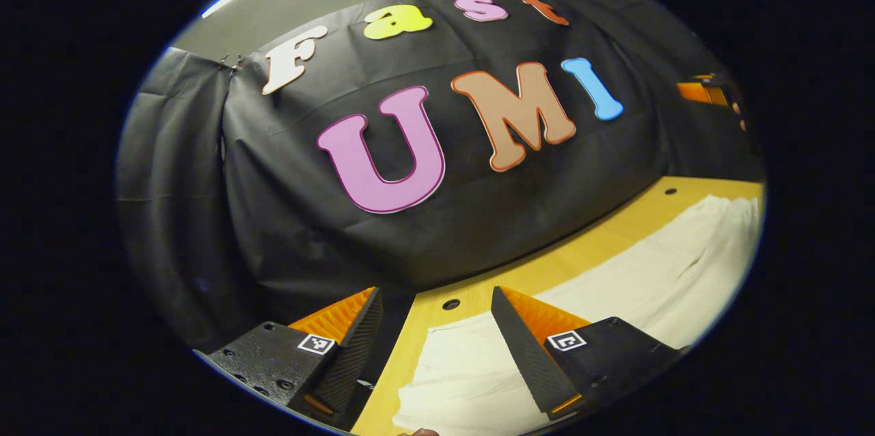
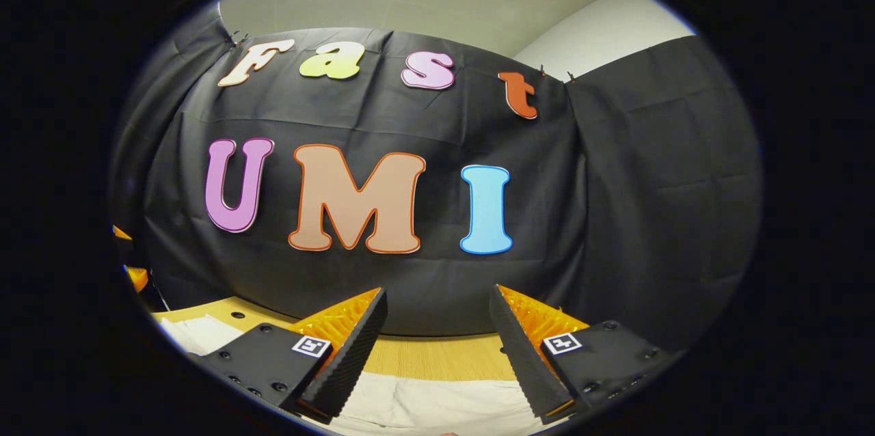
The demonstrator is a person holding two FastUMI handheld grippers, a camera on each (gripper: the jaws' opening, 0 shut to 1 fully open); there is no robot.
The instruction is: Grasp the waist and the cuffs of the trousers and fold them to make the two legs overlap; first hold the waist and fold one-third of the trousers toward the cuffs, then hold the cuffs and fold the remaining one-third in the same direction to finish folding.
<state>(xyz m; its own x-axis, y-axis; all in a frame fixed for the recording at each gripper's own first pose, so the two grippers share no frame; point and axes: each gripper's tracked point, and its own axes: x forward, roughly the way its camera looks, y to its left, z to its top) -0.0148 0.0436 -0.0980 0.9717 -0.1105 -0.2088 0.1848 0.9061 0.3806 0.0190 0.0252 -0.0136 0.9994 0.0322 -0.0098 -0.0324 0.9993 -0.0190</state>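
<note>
Both tongs stood released, fingers spread with nothing between them: the left gripper (image 1: 436, 309) hung over one end of the white trousers (image 1: 636, 279), the right gripper (image 2: 437, 313) over their other end. Those trousers lay flat along the wooden table (image 1: 547, 265), in front of the black cloth wall (image 2: 656, 203).

Both views face the booth wall (image 2: 615, 217) (low over table (image 1: 547, 272)).
</note>
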